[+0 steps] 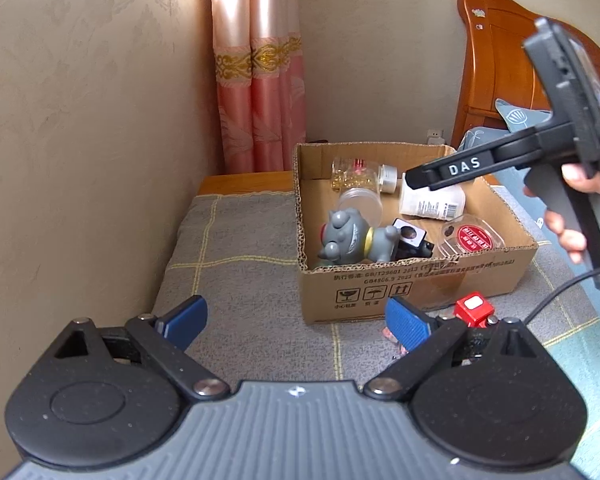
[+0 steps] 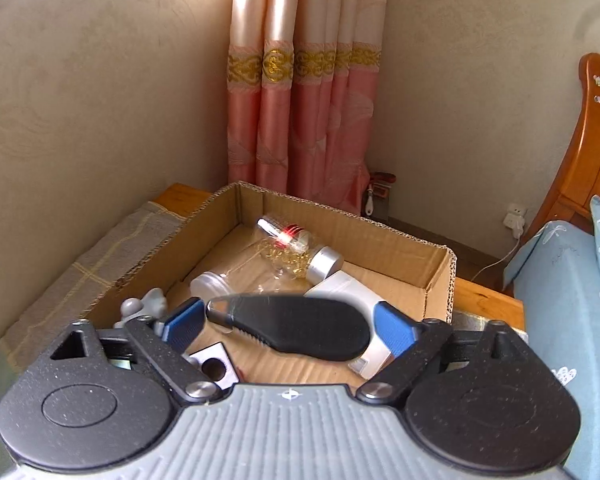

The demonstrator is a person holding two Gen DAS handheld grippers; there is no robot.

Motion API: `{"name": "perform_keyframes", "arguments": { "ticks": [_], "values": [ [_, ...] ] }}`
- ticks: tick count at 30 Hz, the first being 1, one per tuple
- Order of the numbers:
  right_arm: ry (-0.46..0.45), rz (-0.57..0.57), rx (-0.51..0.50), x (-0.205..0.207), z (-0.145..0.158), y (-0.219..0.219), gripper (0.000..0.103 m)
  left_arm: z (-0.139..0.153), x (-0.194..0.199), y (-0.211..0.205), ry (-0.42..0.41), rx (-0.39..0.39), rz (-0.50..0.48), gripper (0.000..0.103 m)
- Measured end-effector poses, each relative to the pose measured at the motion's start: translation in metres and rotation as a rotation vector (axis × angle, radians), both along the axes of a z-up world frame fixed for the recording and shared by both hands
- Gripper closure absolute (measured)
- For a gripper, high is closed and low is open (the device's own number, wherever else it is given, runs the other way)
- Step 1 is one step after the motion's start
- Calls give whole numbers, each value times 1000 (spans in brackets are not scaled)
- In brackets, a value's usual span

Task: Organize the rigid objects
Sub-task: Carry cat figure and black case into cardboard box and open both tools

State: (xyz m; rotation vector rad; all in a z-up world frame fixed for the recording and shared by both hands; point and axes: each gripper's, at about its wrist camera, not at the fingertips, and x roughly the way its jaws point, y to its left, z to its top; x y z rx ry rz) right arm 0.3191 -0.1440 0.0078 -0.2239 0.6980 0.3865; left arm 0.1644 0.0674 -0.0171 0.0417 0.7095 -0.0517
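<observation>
So the cardboard box [image 1: 380, 288] is the big thing here. It sits on a grey checked cloth [image 1: 240, 240], dead ahead of the left gripper [image 1: 296, 306] and right underneath the right gripper [image 2: 288, 312]. Left jaws are spread wide with nothing in them, hanging over the cloth just short of the box's front wall. Right jaws are spread wide too, over the inside of the box.

Already in the box, past the right jaws: a white bottle [image 2: 340, 284] lying on its side, a grey figurine [image 1: 348, 236] off toward the left pad, and a clear jar with gold bits [image 2: 288, 252] further back.

The thing in play is a black teardrop-shaped handle [image 2: 296, 330] with a metal tip. It lies crosswise between the right pads, and as far as I can tell neither pad is actually pressing on it, so I'd call it let go and on its way into the box.

Tip for doing this bit well: keep those jaws wide and pull straight up and back so a pad doesn't snag the handle or knock the bottle.

There's also a small red block [image 1: 474, 312] still out on the cloth, just beyond the left gripper's right-hand pad. Probably the next pickup.
</observation>
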Motion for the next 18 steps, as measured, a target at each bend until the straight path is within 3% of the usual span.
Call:
{"name": "perform_keyframes", "arguments": {
  "ticks": [18],
  "values": [
    [-69, 40, -54, -57, 6, -10, 0, -5, -3, -10, 32, 21, -22, 7]
  ]
}}
